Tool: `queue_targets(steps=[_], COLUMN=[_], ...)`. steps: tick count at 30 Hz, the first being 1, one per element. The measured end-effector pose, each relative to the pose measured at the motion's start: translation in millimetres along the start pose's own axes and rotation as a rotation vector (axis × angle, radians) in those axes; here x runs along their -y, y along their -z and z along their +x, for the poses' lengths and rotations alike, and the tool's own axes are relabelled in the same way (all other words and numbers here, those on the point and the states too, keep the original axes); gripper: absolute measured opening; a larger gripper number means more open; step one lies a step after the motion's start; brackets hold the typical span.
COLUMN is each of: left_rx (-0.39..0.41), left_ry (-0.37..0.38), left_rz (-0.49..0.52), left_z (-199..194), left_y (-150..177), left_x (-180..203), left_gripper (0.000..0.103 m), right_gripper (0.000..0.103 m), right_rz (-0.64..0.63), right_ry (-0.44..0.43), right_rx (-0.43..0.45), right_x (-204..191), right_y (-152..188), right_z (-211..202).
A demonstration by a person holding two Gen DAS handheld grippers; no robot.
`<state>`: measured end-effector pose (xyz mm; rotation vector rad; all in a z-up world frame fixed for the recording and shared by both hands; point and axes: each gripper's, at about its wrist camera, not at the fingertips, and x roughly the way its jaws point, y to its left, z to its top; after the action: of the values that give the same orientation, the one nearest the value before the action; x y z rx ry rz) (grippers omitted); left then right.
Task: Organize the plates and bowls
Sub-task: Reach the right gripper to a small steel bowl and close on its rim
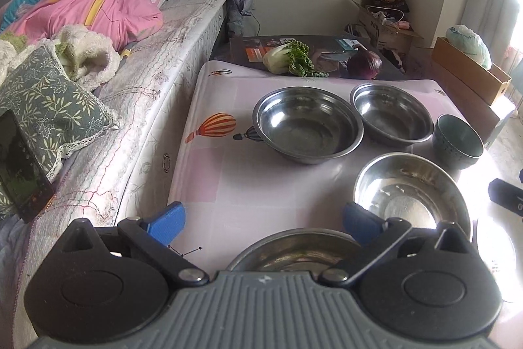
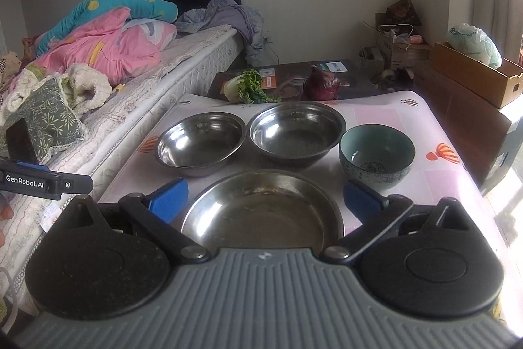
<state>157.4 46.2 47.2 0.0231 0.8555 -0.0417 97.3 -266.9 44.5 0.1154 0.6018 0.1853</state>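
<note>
Several bowls stand on a table with a pink balloon-print cloth point(image 1: 209, 172). At the far side are two steel bowls, one on the left point(image 1: 307, 125) point(image 2: 199, 143) and one beside it point(image 1: 390, 115) point(image 2: 295, 133). A teal ceramic bowl point(image 1: 457, 141) point(image 2: 376, 152) stands to their right. In front of these sits a wide steel bowl point(image 1: 412, 192) point(image 2: 261, 211). Another steel bowl point(image 1: 294, 251) lies just under my left gripper point(image 1: 263, 218), which is open and holds nothing. My right gripper point(image 2: 264, 198) hovers open over the near rim of the wide steel bowl.
A bed point(image 1: 137, 107) piled with blankets and a pillow runs along the table's left edge, a phone point(image 1: 19, 165) leaning on it. Bok choy point(image 2: 245, 85) and a purple onion point(image 2: 322, 85) lie on a dark board at the table's far edge. Cardboard boxes point(image 2: 474, 77) stand at right.
</note>
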Motion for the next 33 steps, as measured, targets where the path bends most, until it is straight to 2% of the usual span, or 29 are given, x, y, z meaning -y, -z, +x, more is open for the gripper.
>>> queue_targets(steps=[5,10,13,15,19,24,27,29,31,33], left_rx=[0.010,0.009,-0.008,-0.034,-0.081,-0.129,-0.147,-0.170,-0.189,-0.198], left_ry=[-0.112,-0.148,-0.149,-0.155,-0.130,-0.106,-0.085,-0.066,-0.049,-0.049], left_rz=[0.024,0.083,0.118,0.140,0.149,0.144,0.136,0.120,0.107,0.111], left_z=[32.0,75.8,103.0,122.9,154.4,182.4,189.1,192.3,193.3,190.8], left_y=[-32.3,-62.2,-74.8,-81.6,-88.3,-89.5,-91.5,-94.0,-94.0,-92.6], left_x=[-8.7,-9.8,-6.9,-4.2,-1.6,1.5,2.0,1.5,1.1,1.5], left_gripper=[0.103,0.102,0.098,0.093,0.074,0.063,0.047,0.028,0.017,0.017], right_gripper=[0.102,0.100,0.093,0.084,0.070,0.049,0.038,0.032,0.026,0.024], right_rz=[0.052,0.121,0.155,0.180,0.221,0.241,0.249,0.270,0.285,0.292], right_ry=[-0.098,-0.173,-0.180,-0.179,-0.183,-0.174,-0.178,-0.196,-0.214,-0.237], right_rx=[-0.032,-0.114,-0.169,-0.208,-0.278,-0.348,-0.378,-0.397,-0.408,-0.415], right_x=[-3.2,-6.3,-8.2,-8.6,-7.9,-6.5,-4.4,-1.9,-1.3,-2.2], right_y=[-39.1,-62.1,-67.2,-67.3,-61.8,-52.4,-49.7,-48.6,-47.8,-47.6], right_z=[49.0,111.2,146.2,166.5,204.1,237.3,249.9,255.0,258.2,259.0])
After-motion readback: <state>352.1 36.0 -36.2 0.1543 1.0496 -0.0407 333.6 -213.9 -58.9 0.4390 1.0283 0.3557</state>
